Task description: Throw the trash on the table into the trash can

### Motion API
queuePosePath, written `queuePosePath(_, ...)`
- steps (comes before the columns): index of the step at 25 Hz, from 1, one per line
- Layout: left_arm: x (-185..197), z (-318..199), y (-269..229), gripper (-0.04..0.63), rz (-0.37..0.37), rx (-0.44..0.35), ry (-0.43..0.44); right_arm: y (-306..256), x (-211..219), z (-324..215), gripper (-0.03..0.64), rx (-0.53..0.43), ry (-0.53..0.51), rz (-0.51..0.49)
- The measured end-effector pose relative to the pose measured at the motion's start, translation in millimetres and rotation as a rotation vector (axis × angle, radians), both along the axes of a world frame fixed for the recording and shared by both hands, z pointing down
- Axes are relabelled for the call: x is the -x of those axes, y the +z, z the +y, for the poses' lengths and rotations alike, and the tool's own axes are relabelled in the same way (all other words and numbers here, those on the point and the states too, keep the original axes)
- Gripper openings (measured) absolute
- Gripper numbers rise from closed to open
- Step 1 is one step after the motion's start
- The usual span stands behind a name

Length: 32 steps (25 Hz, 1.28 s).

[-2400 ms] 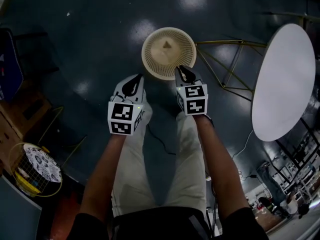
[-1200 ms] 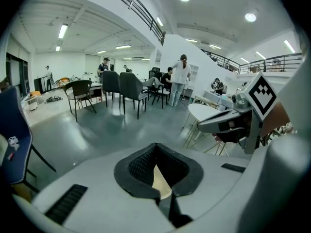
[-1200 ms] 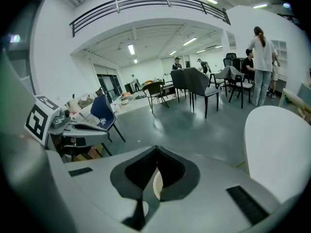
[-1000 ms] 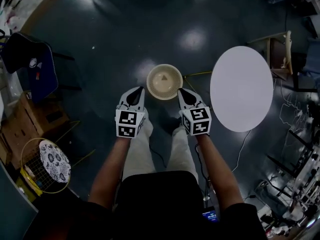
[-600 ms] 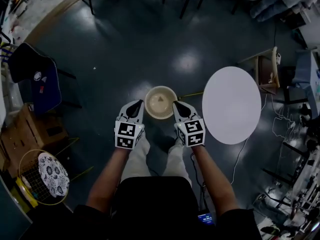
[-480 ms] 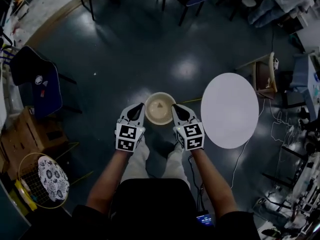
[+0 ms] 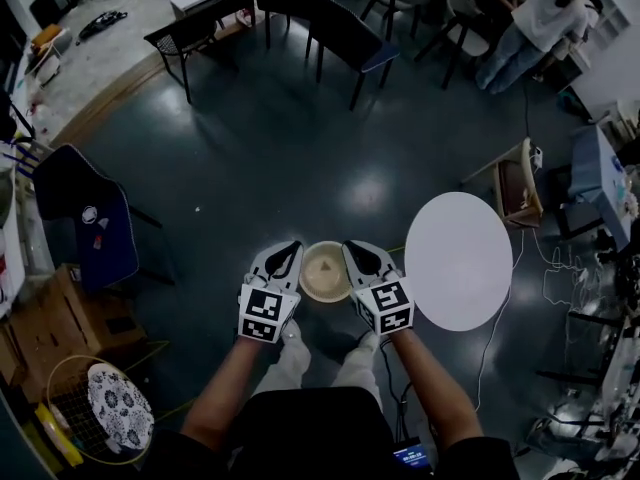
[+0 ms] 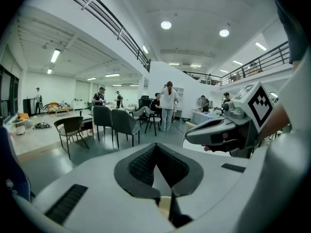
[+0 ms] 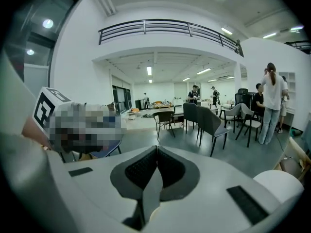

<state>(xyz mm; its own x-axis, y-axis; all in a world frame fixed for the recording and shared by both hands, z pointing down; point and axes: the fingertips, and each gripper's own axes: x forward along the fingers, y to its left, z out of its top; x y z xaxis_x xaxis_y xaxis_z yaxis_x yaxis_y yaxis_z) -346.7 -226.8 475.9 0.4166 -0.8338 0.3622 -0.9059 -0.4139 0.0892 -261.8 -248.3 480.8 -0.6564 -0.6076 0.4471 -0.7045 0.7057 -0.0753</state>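
Trash can (image 7: 309, 286) stands on a dark, glossy floor (image 7: 250, 158), which takes up most of the head view. Near the can, to its right, is a round white table (image 7: 458, 260). Well beyond the can stands a row of dark chairs (image 7: 340, 33), and people (image 7: 530, 18) sit further off, up and to its right. Well left of the can is a chair draped in blue (image 7: 85, 223), and below that, toward the lower corner, a wire basket (image 7: 95, 423).

The can is cream, round and open at the top. A small pale lump of trash (image 7: 326, 264) lies at the centre of its bottom.

The two grippers flank the can: the left gripper (image 7: 292, 247) shows at its left edge and the right gripper (image 7: 350, 246) at its right edge. Each sits on a bare forearm, with its marker cube toward the viewer.

In the left gripper view the ribbed pads (image 8: 143, 165) meet, with nothing between them. The right gripper's pads (image 9: 141, 169) are likewise pressed together and hold nothing.
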Motion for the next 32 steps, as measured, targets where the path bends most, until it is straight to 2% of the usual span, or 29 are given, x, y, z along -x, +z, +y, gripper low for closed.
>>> queuePosePath(5, 12.3, -7.1, -42.3, 0.006, 0.015, -0.069, 0.053, -32.7, 32.2, -8.4, 0.020, -0.052, -0.001, -0.050)
queuePosePath(12, 3.1, -2.6, -93.9, 0.006, 0.068, -0.141, 0.061, -103.9, 47.2, -2.7, 0.020, -0.138, -0.046, -0.158)
queuePosePath(16, -7.9, 6.7, -115.9, 0.006, 0.097, -0.145, 0.053, -135.2, 38.5, 8.0, 0.020, -0.175, -0.057, -0.221)
queuePosePath(21, -28.6, 22.9, -133.4, 0.006, 0.108, -0.168, 0.042, -152.0, 14.4, 24.4, 0.020, -0.194, -0.049, -0.230)
queuePosePath(32, -96.5, 82.3, -179.4, 0.006, 0.106, -0.235, 0.081, -189.1, -45.1, 86.4, 0.020, -0.235, -0.045, -0.247)
